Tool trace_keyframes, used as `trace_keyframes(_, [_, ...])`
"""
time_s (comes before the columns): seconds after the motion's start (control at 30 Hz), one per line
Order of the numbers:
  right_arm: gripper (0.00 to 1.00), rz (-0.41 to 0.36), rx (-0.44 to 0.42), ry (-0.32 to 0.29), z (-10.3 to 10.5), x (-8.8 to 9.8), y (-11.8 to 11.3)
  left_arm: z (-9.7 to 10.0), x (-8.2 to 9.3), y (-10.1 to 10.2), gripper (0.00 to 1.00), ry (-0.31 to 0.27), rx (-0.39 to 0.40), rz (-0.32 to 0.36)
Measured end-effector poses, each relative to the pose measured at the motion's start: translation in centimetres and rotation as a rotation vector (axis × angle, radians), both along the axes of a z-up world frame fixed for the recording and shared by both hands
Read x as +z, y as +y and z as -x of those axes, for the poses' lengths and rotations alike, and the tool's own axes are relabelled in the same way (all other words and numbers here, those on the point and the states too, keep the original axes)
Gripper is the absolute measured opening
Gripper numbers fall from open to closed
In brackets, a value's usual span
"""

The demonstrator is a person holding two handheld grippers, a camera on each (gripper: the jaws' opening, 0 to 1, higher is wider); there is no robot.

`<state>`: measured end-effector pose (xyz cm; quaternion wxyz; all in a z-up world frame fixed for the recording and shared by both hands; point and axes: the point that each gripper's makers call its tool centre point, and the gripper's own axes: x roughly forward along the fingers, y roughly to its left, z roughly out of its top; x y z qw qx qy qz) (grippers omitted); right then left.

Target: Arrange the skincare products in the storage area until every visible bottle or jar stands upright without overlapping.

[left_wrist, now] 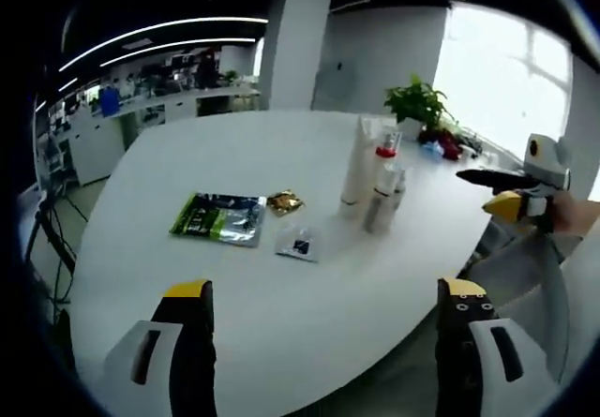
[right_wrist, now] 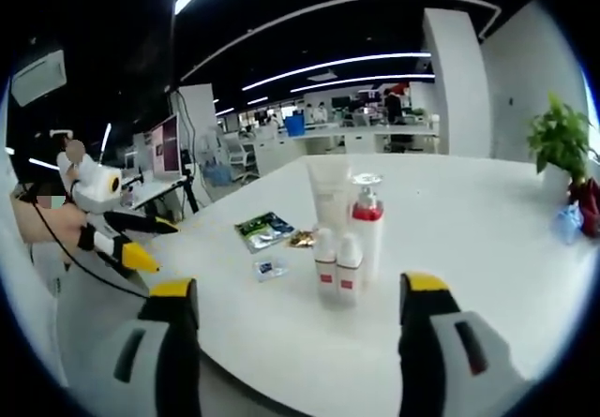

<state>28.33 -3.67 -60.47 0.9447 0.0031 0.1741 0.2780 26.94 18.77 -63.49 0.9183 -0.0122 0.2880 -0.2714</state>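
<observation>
Skincare products stand upright in a tight cluster on the white table (left_wrist: 187,276): a tall white tube (left_wrist: 356,159), a pump bottle with a red collar (left_wrist: 385,166) and small white bottles (left_wrist: 377,209). In the right gripper view the tube (right_wrist: 330,192), the pump bottle (right_wrist: 367,228) and two small red-banded bottles (right_wrist: 337,263) are straight ahead, beyond the jaws. My left gripper (left_wrist: 325,290) is open and empty, near the table's front edge. My right gripper (right_wrist: 300,286) is open too, empty, short of the bottles. Each gripper appears in the other's view, right gripper (left_wrist: 502,192) and left gripper (right_wrist: 127,237), off the table edge.
A green foil packet (left_wrist: 218,218), a gold packet (left_wrist: 284,201) and a small clear sachet (left_wrist: 298,244) lie flat left of the bottles. A potted plant (left_wrist: 417,103) and red and blue items (right_wrist: 567,220) sit at the far edge. A person (right_wrist: 37,230) holds the grippers.
</observation>
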Motion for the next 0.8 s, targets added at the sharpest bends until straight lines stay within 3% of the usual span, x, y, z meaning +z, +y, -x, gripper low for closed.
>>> trace_keyframes(0.23, [0.87,0.017,-0.012,-0.008,-0.1,-0.2,-0.2,-0.2,-0.3,1.1,0.97,-0.003,0.064,0.016])
trace_keyframes(0.8, [0.85,0.042,-0.001,0.011,-0.3,-0.9,0.1,-1.3,-1.2,0.0,0.97,0.015,0.036,-0.018])
